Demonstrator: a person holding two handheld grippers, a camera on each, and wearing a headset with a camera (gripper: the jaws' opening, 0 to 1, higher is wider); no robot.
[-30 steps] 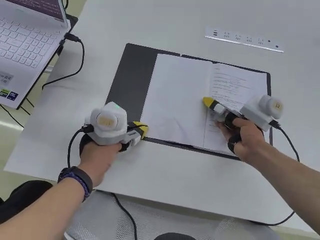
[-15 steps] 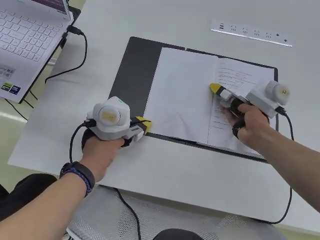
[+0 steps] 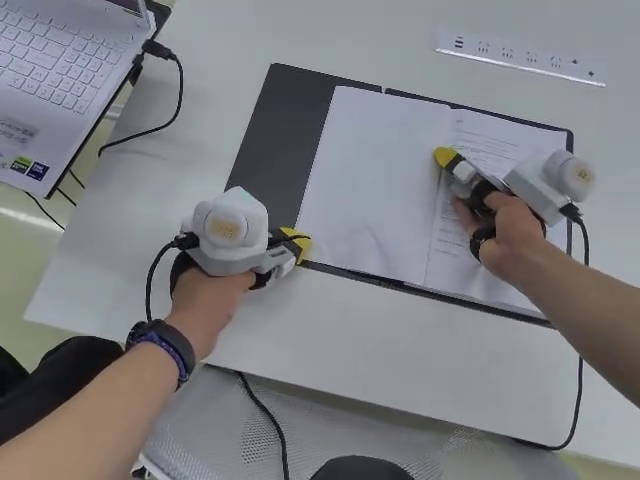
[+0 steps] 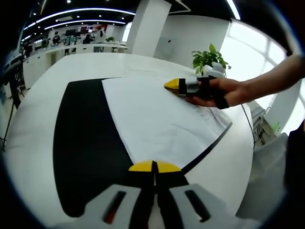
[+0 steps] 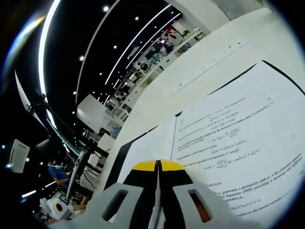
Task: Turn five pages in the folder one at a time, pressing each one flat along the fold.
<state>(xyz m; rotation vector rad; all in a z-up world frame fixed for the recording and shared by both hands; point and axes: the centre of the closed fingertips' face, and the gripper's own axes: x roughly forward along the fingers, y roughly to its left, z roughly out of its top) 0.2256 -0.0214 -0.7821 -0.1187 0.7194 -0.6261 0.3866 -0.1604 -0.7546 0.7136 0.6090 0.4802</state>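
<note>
Matt black folder (image 3: 270, 140), smooth white paper pages (image 3: 375, 180), matt white table (image 3: 400, 340).

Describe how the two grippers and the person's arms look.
The left gripper and right gripper have rounded white bodies and yellow-tipped jaws. Each trails a black lead: the left cable and the right cable. The arms have no sleeves. A dark wristband with a purple edge sits on the left wrist.

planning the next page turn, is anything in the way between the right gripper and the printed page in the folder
Nothing visible stands in the way. The right gripper, jaws shut, is at the fold directly over the printed page. The left gripper sits at the near edge of the folder, apart.
</note>
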